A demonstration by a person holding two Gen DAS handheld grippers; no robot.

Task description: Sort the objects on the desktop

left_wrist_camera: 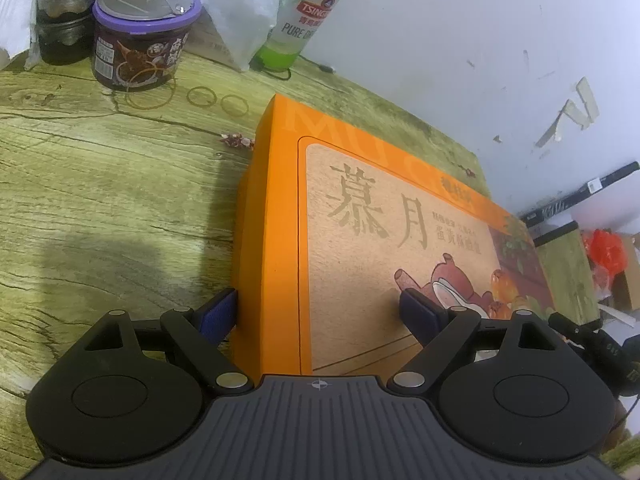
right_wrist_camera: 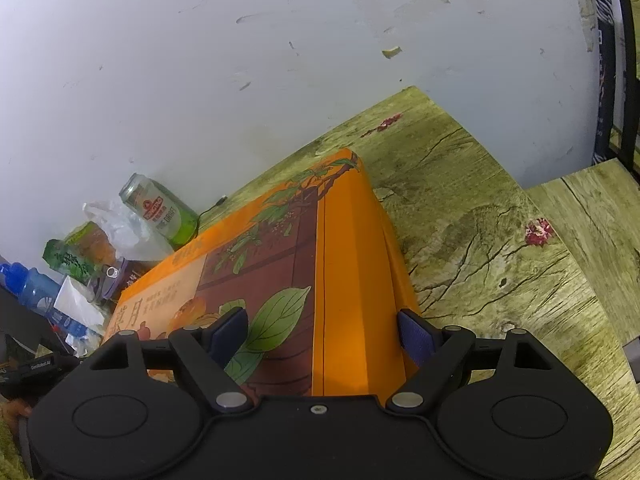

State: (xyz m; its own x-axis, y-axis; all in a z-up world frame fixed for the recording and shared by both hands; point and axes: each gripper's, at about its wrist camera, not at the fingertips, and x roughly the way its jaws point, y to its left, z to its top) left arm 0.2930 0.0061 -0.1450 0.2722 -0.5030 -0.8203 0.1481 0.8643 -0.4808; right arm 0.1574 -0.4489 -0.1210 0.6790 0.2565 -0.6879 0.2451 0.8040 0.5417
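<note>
On the wood-grain worktop (left_wrist_camera: 100, 200) lies a flat orange cardboard gift box (left_wrist_camera: 280, 216), its far end toward twelve o'clock. Left tool (left_wrist_camera: 320, 312) and right tool (right_wrist_camera: 322, 332) each straddle a near corner, jaws spread, but whether the pads press the box is unclear. At eleven o'clock stand a purple-lidded jar (left_wrist_camera: 140, 40) and a green beer can (left_wrist_camera: 304, 16).

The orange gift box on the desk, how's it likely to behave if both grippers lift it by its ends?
The orange gift box looks like stiff cardboard, so it probably won't sag. Its broad, flat shape should resist tipping or rolling. The smooth printed sides may slip, since each gripper straddles only one edge.
</note>
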